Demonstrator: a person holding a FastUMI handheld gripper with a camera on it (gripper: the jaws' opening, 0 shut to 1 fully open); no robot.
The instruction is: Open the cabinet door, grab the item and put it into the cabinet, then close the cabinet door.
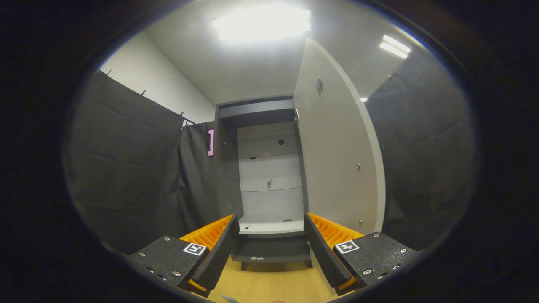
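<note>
Ahead of the cabinet (269,176), your gripper (271,248) points at the interior with fingers spread wide and nothing between them. The cabinet door (337,160) stands swung open to the cabinet's right, leaving the shelves reachable. The item cannot be told from here; the wooden floor (273,282) lies below the cabinet's base.

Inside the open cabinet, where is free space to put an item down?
The cabinet's pale bottom shelf, just beyond the open tool, is mostly bare, with only small dark specks near its left and back edges. The open door borders it on the right, the dark side wall on the left. Nothing crowds the opening.
</note>
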